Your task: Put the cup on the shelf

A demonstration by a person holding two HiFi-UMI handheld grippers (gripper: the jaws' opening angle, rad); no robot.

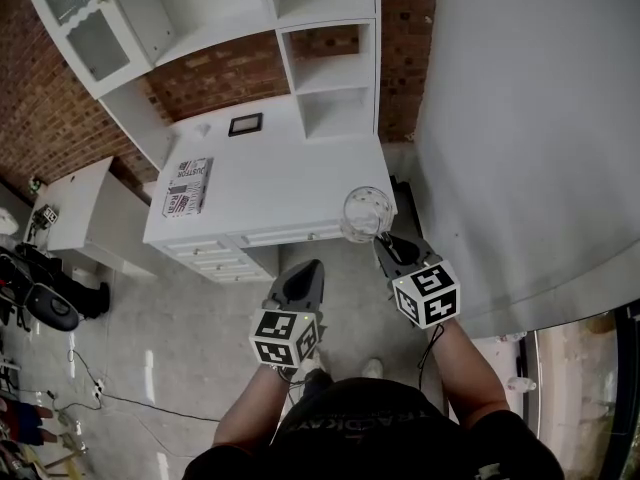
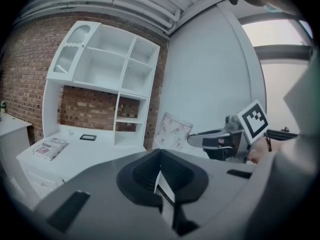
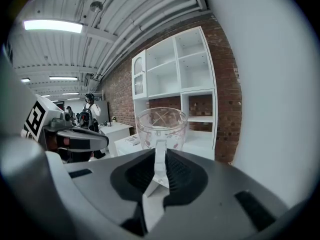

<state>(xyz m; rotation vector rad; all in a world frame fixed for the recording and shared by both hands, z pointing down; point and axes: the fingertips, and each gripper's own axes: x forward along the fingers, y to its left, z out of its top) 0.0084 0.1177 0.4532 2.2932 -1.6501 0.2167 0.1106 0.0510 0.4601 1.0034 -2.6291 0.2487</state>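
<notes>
The right claw (image 1: 384,241) was clamped on the clear cup (image 1: 366,213), held upright just short of the white surface (image 1: 290,180) — the shelf (image 1: 335,90) lay straight ahead, beyond it. The left claw (image 1: 311,269) was closed and empty.

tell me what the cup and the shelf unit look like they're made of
Cup: clear glass or hard clear plastic, can't tell which. It is glossy, the brick and shelves show through it, and it has a faint pinkish print.
Shelf unit: probably white painted wood or laminated board with a smooth satin finish. The panels are flat with square edges and show no grain.
</notes>
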